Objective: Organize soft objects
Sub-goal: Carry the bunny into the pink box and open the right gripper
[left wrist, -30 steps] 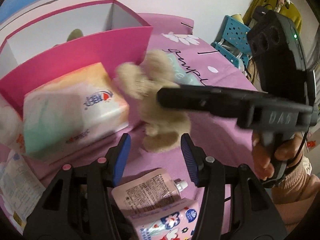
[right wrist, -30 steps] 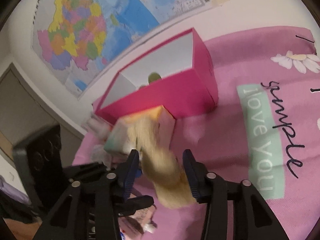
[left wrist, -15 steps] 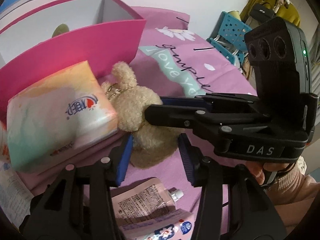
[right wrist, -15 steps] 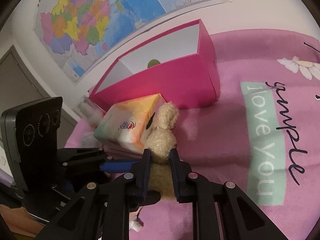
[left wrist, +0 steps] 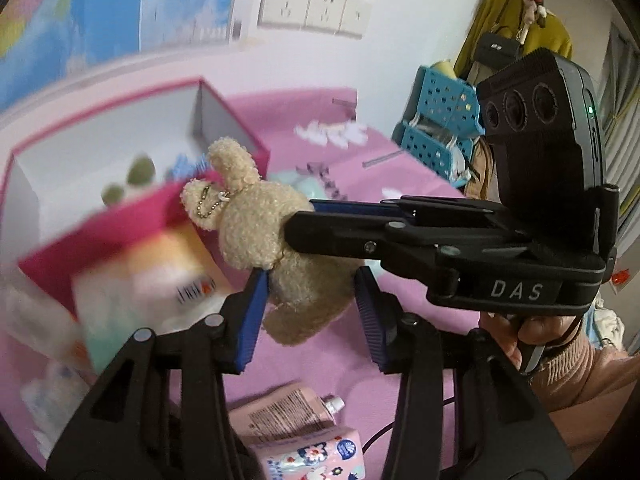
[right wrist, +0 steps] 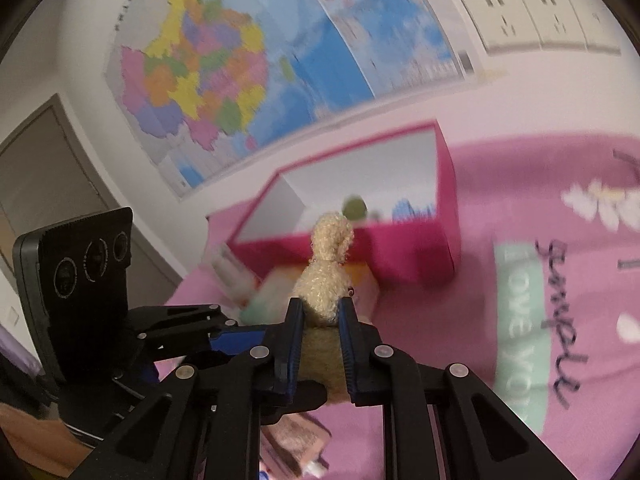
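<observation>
My right gripper is shut on a beige plush bunny and holds it in the air, ears up, in front of the open pink box. In the left wrist view the bunny hangs between the right gripper's fingers, just above my left gripper, which is open and empty. The pink box has white inner walls and holds a few small items. A soft tissue pack lies in front of the box.
A pink tube and a flowered pink pack lie on the pink cloth below my left gripper. Blue baskets stand at the far right. A wall with a map and sockets is behind the box.
My right gripper closed on the bunny on the cloth and has lifted it up toward the box. Both views have tilted upward.
</observation>
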`<state>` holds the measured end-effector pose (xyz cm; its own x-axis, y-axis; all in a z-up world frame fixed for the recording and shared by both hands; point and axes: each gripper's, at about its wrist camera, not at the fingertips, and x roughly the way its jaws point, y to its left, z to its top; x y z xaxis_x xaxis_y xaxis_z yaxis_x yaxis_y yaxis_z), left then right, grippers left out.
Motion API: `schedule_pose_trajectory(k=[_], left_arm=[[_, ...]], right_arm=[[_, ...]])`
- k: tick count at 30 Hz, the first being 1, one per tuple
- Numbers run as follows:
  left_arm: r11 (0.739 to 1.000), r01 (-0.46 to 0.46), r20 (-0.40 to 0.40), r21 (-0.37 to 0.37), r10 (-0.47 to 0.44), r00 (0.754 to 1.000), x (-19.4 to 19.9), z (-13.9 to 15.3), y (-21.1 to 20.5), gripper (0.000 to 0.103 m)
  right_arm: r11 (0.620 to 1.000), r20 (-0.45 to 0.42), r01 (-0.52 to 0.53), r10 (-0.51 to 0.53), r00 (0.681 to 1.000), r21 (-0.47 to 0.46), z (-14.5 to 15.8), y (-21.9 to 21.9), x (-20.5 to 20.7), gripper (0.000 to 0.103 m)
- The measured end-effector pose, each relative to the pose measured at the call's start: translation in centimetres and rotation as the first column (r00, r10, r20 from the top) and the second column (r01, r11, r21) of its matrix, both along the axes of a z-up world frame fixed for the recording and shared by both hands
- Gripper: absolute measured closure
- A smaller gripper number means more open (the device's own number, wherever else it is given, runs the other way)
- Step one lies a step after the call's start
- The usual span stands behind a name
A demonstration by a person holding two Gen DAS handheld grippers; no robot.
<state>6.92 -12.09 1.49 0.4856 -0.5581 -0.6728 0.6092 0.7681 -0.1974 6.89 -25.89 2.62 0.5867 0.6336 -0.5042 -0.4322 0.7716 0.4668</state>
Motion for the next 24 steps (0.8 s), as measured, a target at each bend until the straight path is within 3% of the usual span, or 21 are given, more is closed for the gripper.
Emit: schedule_pose_trajectory(k=[6, 13, 24], left_arm=[[0.999, -0.039, 0.085, 0.017, 0.038, 0.996, 1.8, 3.1, 0.4, 0.056], [0.993, -0.103, 0.128, 0.053, 0.095, 0.987, 5.5, 4.6, 0.1, 0.056], [0.98, -0.173, 0.06, 0.1, 0.167, 0.984, 10.6, 2.9, 0.0, 0.056]], right_arm=[[1.0, 0.069, 0.005, -0.006, 0.998, 0.019, 2.9, 0.4, 2.3, 0.086], [0.999, 0.074, 0.031, -0.034, 0.997, 0.045, 4.2, 0.7, 6.5, 0.087], [0.995, 0.03, 0.098, -0.098, 0.995, -0.008, 2.6, 1.4, 11.8, 0.092]])
